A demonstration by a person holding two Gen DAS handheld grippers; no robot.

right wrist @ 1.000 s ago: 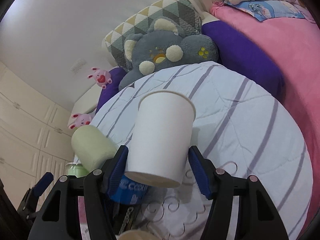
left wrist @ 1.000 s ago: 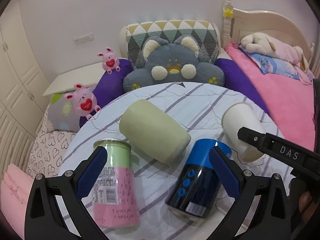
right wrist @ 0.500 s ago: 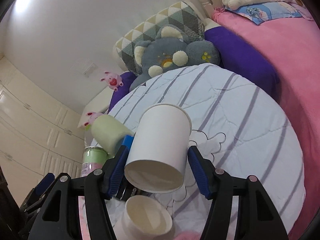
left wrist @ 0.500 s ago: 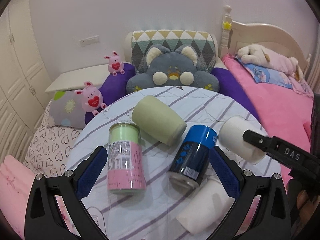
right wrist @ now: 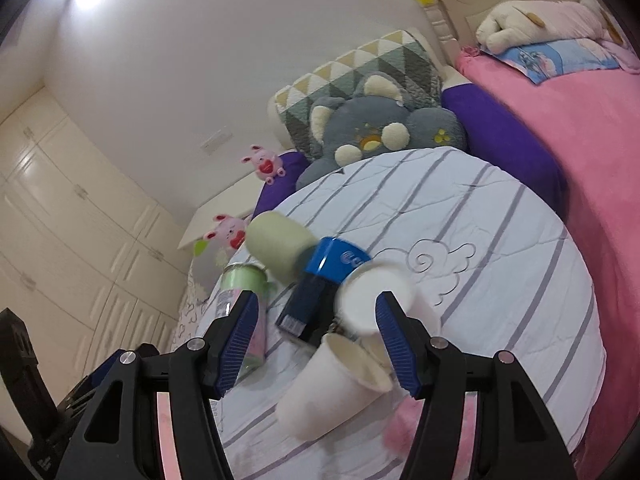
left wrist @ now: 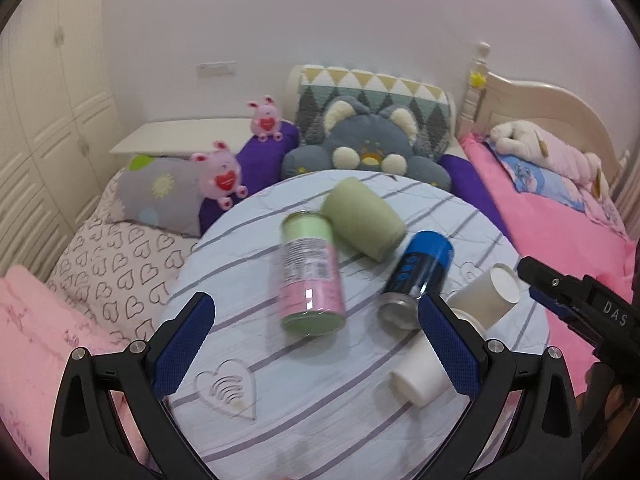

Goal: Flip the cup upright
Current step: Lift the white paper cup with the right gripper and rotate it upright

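A white paper cup (right wrist: 374,296) lies tilted on the round striped table (right wrist: 500,248), blurred, resting against a second white cup (right wrist: 332,388) that lies on its side. In the left wrist view the same cup (left wrist: 486,300) points its mouth up and right, above the other cup (left wrist: 420,376). My right gripper (right wrist: 316,336) is open, its fingers wide apart around the cup and not pressing it. My left gripper (left wrist: 316,344) is open and empty over the table's near side.
A pale green cup (left wrist: 362,218), a pink and green can (left wrist: 310,276) and a blue can (left wrist: 416,276) lie on their sides mid-table. Cushions and plush toys (left wrist: 366,148) crowd the far edge. A pink bed (left wrist: 560,220) is to the right.
My right gripper has opened and let go of the white cup, which dropped onto the other white cup. Both grippers pulled back and up from the table.
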